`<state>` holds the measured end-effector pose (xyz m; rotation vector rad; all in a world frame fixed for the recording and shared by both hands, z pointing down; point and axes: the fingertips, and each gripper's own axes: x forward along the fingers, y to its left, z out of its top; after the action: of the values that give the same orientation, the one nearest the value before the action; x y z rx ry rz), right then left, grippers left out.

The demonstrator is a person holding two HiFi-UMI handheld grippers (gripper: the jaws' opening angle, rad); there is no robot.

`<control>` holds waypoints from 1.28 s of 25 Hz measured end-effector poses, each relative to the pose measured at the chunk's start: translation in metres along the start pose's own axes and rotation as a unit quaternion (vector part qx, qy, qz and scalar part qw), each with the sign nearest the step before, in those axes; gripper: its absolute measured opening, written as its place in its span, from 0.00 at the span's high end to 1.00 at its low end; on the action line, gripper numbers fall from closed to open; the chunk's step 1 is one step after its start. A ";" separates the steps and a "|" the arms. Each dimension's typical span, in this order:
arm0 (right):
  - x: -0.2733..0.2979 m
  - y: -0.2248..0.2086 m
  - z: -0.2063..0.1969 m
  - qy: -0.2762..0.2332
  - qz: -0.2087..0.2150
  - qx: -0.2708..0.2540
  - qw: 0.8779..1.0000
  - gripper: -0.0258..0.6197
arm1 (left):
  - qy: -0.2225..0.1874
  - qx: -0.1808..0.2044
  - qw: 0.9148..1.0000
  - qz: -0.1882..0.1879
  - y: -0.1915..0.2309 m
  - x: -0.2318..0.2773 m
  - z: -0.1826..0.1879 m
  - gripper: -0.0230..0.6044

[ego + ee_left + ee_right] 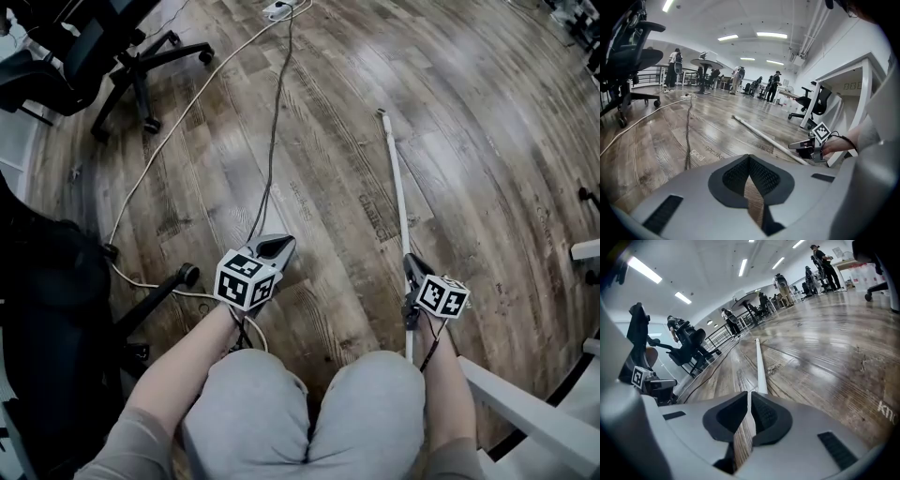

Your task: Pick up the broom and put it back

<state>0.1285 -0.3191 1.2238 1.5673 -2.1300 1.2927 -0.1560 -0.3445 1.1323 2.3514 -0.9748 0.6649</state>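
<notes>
**Right tongs closed on a broom handle lying on the floor**

The head view looks down past a person's bent knees at a wooden floor (497,141). The broom (397,192) lies flat on it. Only its thin white handle shows, running away from the right knee. The right gripper (410,264) points down onto the near part of the handle. In the right gripper view its tongs are drawn to a thin slit, with the pale handle caught at their tips and stretching ahead across the boards. The left gripper (275,247) hovers beyond the left knee, well apart from the broom, its tongs closed tip to tip with nothing between them. A black cable (273,141) and a white cable (173,127) trail across the floor left of the broom. An office chair (131,56) stands at the upper left.
</notes>
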 end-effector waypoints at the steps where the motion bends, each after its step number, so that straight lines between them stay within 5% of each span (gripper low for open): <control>1: -0.003 0.002 0.002 0.002 -0.001 -0.004 1.000 0.89 | 0.000 -0.001 1.000 0.002 0.001 -0.002 0.002 0.94; 12: -0.137 0.123 0.120 -0.027 0.004 -0.090 0.996 0.89 | 0.000 0.022 1.000 -0.006 -0.049 -0.100 0.125 0.94; 21: -0.292 0.284 0.240 -0.062 0.031 -0.126 0.990 0.89 | -0.025 0.061 0.998 -0.017 -0.117 -0.238 0.290 0.94; 32: -0.496 0.455 0.402 -0.137 0.071 -0.160 0.975 0.89 | -0.094 0.143 0.985 -0.017 -0.218 -0.403 0.495 0.94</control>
<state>0.0785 -0.2524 0.4443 1.5518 -2.5043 0.7453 -0.1256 -0.3126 0.4592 2.7190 -0.9695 0.6127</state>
